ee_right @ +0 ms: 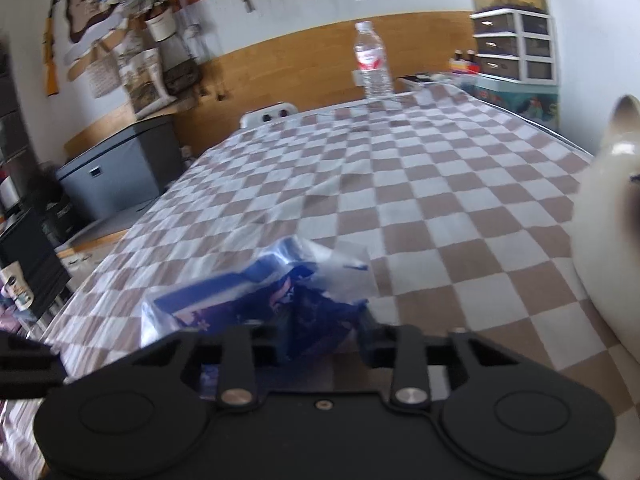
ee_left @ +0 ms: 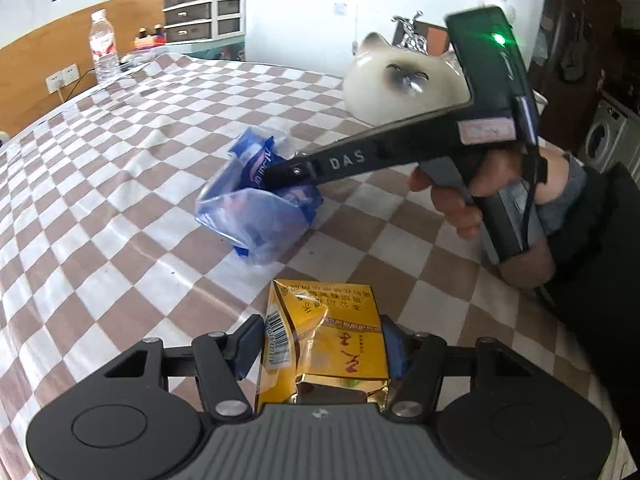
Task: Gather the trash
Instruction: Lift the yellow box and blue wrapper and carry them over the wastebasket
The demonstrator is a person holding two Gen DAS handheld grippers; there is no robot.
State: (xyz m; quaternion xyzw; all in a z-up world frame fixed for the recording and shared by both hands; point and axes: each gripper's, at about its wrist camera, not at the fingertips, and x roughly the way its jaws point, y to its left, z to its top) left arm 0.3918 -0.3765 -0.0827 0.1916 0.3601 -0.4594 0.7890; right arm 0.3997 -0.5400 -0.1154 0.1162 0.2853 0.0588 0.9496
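We hold the left gripper (ee_left: 320, 344) closed on a yellow cigarette pack (ee_left: 324, 340), its blue pads pressing both sides of the crushed pack at the near edge of the checked tablecloth (ee_left: 120, 184). We hold the right gripper (ee_right: 320, 338) with its jaws pinching a crumpled blue and clear plastic wrapper (ee_right: 256, 292), which sits on the tablecloth just beyond the pack.

We judge the wrapper the likelier thing to slip: it is thin, slick film, and only a fold of it seems caught, so a quick lift could pull it free. The pack is already dented, so a harder squeeze could crush it further or let it twist out. The white ceramic cat (ee_left: 400, 84) stands near the wrapper, to the right of it, and a wide swing of the right gripper could knock it.

Counted: two grippers, two pieces of trash, one ceramic cat, one water bottle (ee_left: 103, 46) at the far edge of the tablecloth, and one drawer unit (ee_left: 202, 10) beyond it.
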